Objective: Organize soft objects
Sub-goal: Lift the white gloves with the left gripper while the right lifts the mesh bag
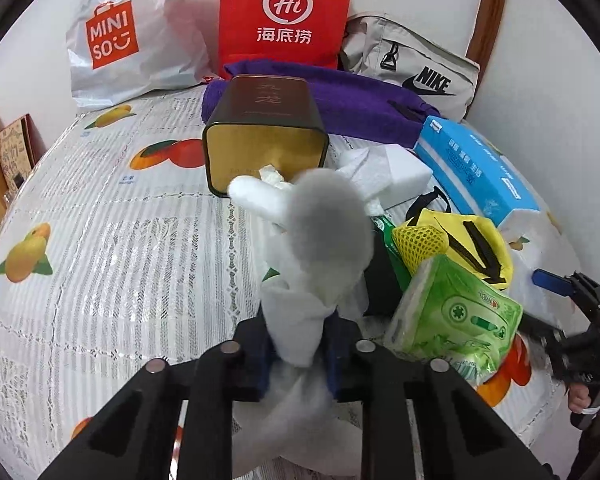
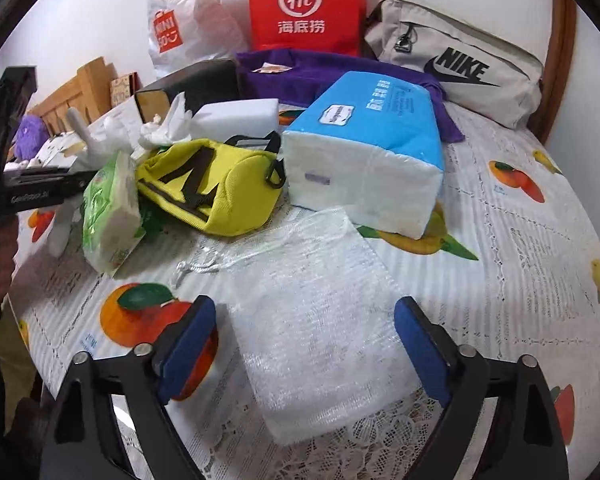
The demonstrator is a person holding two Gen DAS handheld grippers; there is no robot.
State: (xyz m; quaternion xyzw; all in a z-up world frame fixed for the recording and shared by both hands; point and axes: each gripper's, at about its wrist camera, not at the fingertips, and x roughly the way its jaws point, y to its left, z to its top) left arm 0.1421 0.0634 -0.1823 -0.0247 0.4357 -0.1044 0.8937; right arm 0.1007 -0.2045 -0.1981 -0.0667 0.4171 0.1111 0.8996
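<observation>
My left gripper is shut on a white and grey plush toy, held above the table in front of the open mouth of a dark tin box lying on its side. The toy also shows at the left of the right wrist view. My right gripper is open over a clear bubble-wrap bag lying flat on the tablecloth, one finger on each side. A green tissue pack, a yellow pouch and a blue tissue pack lie between the grippers.
A white foam block and crumpled tissue lie by the tin. A purple towel, a Nike bag, a red Haidilao bag and a Miniso bag line the back wall.
</observation>
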